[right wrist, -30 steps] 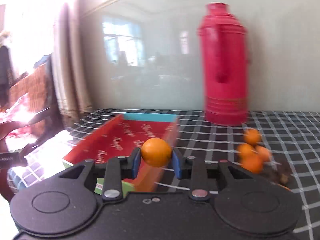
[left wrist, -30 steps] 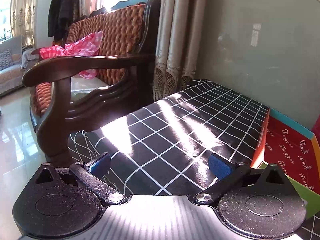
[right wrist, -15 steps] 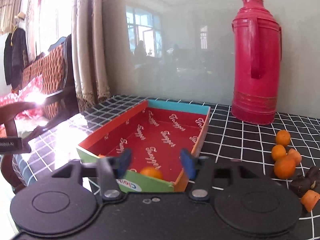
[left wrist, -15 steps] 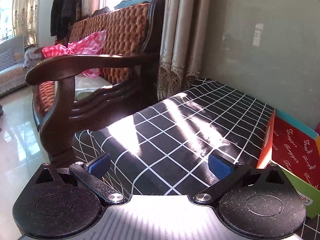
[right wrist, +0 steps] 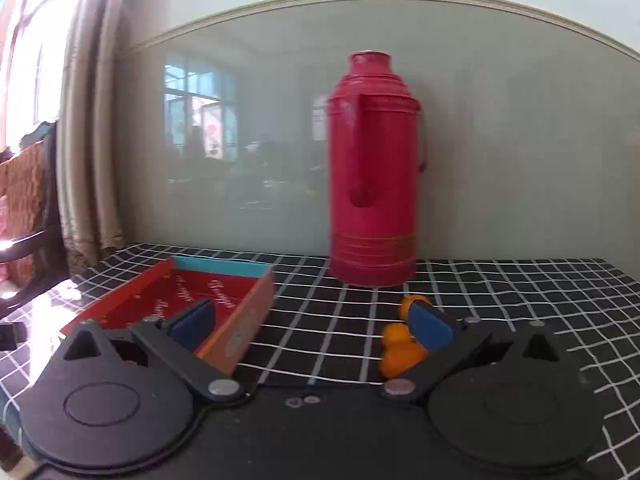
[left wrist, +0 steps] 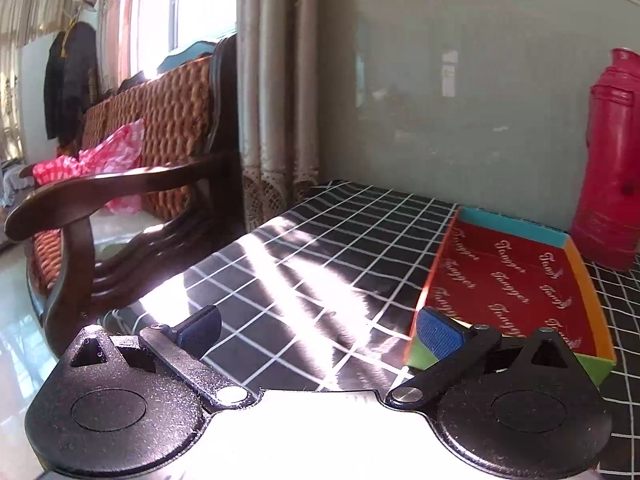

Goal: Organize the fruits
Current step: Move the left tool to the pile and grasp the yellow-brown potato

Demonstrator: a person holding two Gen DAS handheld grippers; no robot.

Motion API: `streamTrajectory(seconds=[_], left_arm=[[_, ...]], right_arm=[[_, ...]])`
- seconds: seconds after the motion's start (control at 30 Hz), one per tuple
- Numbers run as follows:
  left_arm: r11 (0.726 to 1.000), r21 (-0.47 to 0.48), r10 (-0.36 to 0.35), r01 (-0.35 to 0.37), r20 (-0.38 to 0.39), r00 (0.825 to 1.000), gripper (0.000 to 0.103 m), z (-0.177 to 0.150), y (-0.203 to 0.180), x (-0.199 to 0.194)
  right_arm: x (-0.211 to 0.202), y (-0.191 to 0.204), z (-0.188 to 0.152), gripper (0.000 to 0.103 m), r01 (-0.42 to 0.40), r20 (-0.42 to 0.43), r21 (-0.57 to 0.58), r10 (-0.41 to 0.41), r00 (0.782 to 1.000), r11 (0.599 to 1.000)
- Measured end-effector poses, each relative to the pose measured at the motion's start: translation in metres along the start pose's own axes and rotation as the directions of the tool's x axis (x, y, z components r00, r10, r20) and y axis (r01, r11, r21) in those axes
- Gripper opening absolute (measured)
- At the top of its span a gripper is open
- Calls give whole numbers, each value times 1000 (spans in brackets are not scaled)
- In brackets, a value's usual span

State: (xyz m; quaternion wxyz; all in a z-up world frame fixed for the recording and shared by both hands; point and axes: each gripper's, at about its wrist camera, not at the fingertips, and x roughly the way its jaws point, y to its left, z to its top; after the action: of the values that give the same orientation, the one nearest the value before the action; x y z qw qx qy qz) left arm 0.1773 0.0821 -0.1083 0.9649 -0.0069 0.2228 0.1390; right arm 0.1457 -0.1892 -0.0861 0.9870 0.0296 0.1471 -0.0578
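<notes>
On the table [right wrist: 328, 320], with its black checked cloth, my right hand-held gripper [right wrist: 312, 322] hangs with its jaws spread wide and nothing between them. Its left pad sits in front of the box [right wrist: 240, 312], a shallow tray with a red printed floor, a teal back wall and an orange side. Its right pad partly covers the oranges [right wrist: 394, 346], three that I can count, bunched close together on the cloth to the right of the box and apart from it. Behind them a red thermos [right wrist: 372, 184] stands upright against the grey wall.

My left hand-held gripper [left wrist: 318, 330] is also released and empty, hovering over the sunlit left part of the table. From this side the box [left wrist: 516, 280] lies just beyond its right pad, and I see no fruit on the visible floor. A wooden chair [left wrist: 120, 188] stands left of the table, beside the curtain [left wrist: 276, 92].
</notes>
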Motion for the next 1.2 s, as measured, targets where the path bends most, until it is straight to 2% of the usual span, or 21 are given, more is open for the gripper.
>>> streamTrajectory(seconds=[0.1, 0.2, 0.3, 0.43, 0.5, 0.67, 0.73, 0.83, 0.97, 1.03, 1.1, 1.2], left_arm=[[995, 61, -78, 74, 66, 995, 103, 1, -28, -17], [977, 121, -187, 174, 100, 977, 103, 0, -58, -30], [942, 192, -301, 275, 127, 945, 103, -5, -89, -46], [876, 292, -431, 383, 119, 895, 103, -17, -132, -62], [846, 338, -469, 413, 99, 878, 103, -24, -153, -66], [777, 393, -539, 491, 15, 842, 103, -38, -195, -66], [758, 403, -553, 514, -21, 833, 102, -43, -209, -63], [736, 414, -567, 536, -55, 822, 102, -52, -224, -63], [726, 413, -566, 551, -97, 819, 102, -58, -240, -57], [727, 393, -566, 562, -121, 816, 97, -59, -243, -54], [727, 375, -564, 576, -153, 812, 87, -59, -247, -48], [736, 355, -553, 577, -176, 814, 84, -61, -253, -41]], right_arm=[[2, -38, -3, 97, 18, -56, 101, -13, 998, 995], [-4, -61, -8, 97, 119, -50, 141, -113, 992, 983], [-9, -75, -11, 97, 224, -51, 123, -219, 974, 967], [-15, -97, -19, 97, 302, -86, 160, -291, 953, 940], [-19, -108, -22, 97, 337, -97, 166, -324, 941, 927], [-37, -131, -27, 97, 403, -71, 193, -397, 915, 894], [-41, -137, -27, 97, 431, -63, 191, -427, 902, 882], [-46, -148, -28, 97, 438, -62, 211, -435, 898, 874], [-50, -155, -27, 97, 444, -50, 212, -444, 895, 870], [-52, -157, -27, 97, 447, -42, 207, -449, 892, 870], [-52, -159, -27, 97, 448, -40, 206, -450, 892, 870], [-54, -162, -29, 97, 442, -47, 214, -443, 895, 871]])
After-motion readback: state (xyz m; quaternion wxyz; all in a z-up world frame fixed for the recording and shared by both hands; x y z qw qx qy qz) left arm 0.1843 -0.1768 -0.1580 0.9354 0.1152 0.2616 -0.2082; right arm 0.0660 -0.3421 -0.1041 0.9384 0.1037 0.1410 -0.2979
